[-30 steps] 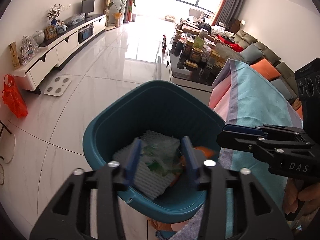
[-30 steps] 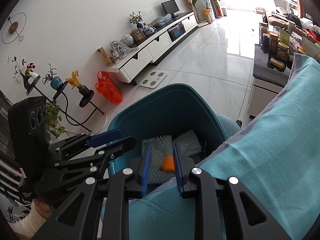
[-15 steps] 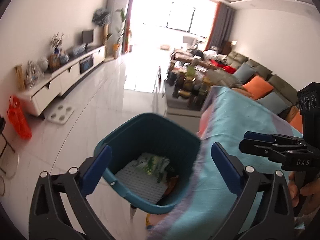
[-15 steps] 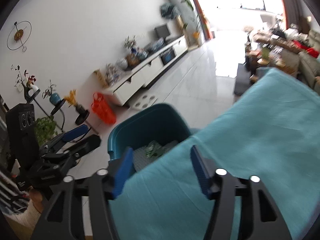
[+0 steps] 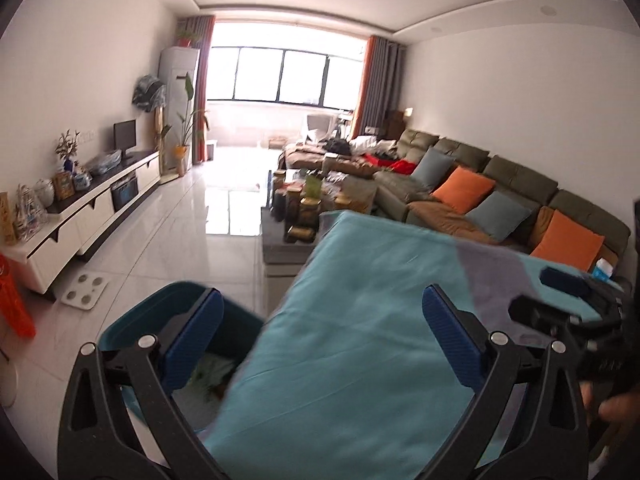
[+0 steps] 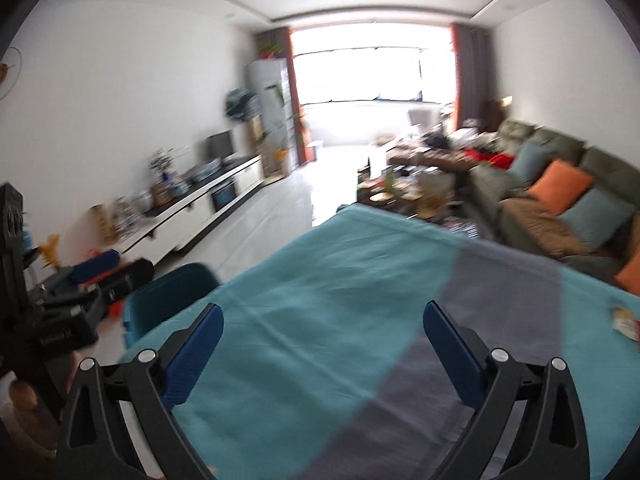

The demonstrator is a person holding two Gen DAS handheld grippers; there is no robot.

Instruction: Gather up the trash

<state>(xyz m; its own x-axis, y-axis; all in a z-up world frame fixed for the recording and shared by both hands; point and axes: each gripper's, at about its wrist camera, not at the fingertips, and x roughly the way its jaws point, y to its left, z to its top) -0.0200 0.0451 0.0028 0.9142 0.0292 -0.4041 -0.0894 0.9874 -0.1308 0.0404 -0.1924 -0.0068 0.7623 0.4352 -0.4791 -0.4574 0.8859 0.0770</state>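
Two grippers hang over the cloth-covered worktop [image 5: 360,360], both tipped a little downward. The left gripper [image 5: 322,336] has its fingers [image 5: 452,344] spread wide with nothing between them; the right gripper [image 6: 323,354] has just been opening its fingers [image 6: 454,354] and they too stand far apart, empty. From the left wrist view the right gripper sits at three o'clock, with part of a hand [image 5: 612,404] below it; from the right wrist view the left gripper sits at nine o'clock.

The fingers are flat blue pads with a fine ribbed texture, set on black angular plastic arms with silver rivets. The cloth is soft teal fabric with a grey band, lightly creased. The teal bin [image 5: 132,332], smooth rounded plastic, stands on the glossy tiled floor [image 5: 192,248] at seven o'clock, just beside the worktop's edge; inside it lies white ribbed foam netting [image 5: 216,372] with green scraps, blurred. A small printed wrapper [image 6: 626,322] lies on the cloth at four o'clock in the right wrist view
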